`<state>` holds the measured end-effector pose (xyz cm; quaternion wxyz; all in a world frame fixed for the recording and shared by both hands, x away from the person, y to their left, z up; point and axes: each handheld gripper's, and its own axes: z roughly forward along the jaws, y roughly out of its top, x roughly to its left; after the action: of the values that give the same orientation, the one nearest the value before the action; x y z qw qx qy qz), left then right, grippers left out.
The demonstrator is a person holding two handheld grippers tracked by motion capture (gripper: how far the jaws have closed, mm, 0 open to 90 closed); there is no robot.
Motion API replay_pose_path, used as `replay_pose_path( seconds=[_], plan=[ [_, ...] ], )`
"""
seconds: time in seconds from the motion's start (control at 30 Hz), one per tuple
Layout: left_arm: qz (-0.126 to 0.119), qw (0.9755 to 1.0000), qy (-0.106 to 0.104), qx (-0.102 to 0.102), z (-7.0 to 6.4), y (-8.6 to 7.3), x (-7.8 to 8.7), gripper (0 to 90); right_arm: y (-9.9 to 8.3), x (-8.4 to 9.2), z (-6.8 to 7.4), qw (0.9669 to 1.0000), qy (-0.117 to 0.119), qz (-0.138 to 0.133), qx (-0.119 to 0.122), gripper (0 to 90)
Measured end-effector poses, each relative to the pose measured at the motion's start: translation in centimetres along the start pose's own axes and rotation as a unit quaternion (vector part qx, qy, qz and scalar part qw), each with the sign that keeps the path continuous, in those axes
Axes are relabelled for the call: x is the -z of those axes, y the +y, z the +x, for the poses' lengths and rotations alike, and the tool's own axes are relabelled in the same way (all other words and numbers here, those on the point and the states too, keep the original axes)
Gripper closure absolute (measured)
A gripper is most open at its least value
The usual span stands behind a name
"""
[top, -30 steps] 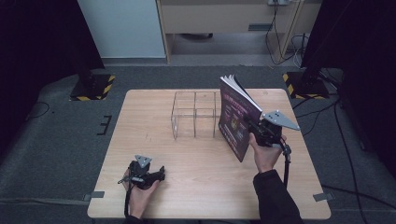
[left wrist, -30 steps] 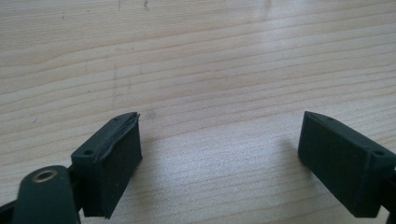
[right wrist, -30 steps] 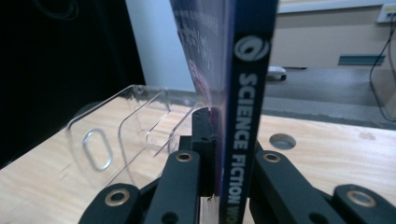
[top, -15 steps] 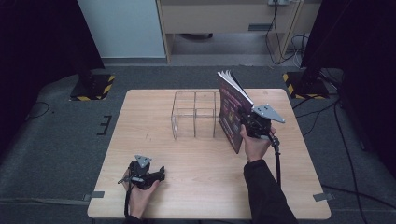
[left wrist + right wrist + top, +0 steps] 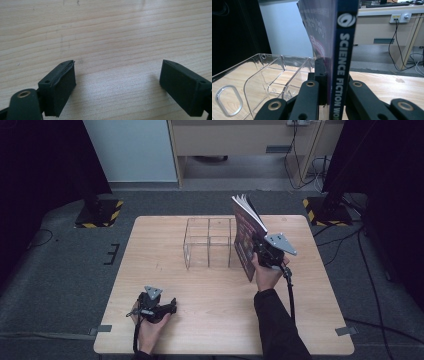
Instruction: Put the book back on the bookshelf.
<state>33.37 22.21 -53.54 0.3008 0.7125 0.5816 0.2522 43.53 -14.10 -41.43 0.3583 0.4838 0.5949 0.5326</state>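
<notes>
A dark paperback book (image 5: 246, 239) with a purple cover stands upright above the table, just right of a clear plastic divided rack (image 5: 209, 243). My right gripper (image 5: 261, 251) is shut on the book; its spine (image 5: 342, 50) reads "SCIENCE FICTION" between the jaws, and the rack (image 5: 269, 82) lies to the left of them. The pages fan open at the top. My left gripper (image 5: 170, 307) rests low at the table's front left, open, with bare wood between its fingers (image 5: 60, 85).
The wooden table (image 5: 160, 270) stands on grey carpet. Beyond it are a white panel (image 5: 131, 150), a wooden desk (image 5: 240, 137) with cables, and black stands with yellow-striped bases (image 5: 100, 214).
The right gripper has carried the book forward and left toward the rack's right side, and the book now stands more upright. The left gripper has stayed put.
</notes>
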Motion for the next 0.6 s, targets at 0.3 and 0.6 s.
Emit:
replay_pose_path(
  seconds=[0.3,0.6],
  plan=[
    [0.000,1.0000,0.000,0.000,0.00,0.00,0.00,12.5,0.00,0.72,-0.20,0.9999,-0.003,0.009,0.011,75.8],
    [0.000,1.0000,0.000,0.000,0.00,0.00,0.00,12.5,0.11,0.97,-0.57,0.9998,0.003,0.017,0.011,73.0]
  ],
)
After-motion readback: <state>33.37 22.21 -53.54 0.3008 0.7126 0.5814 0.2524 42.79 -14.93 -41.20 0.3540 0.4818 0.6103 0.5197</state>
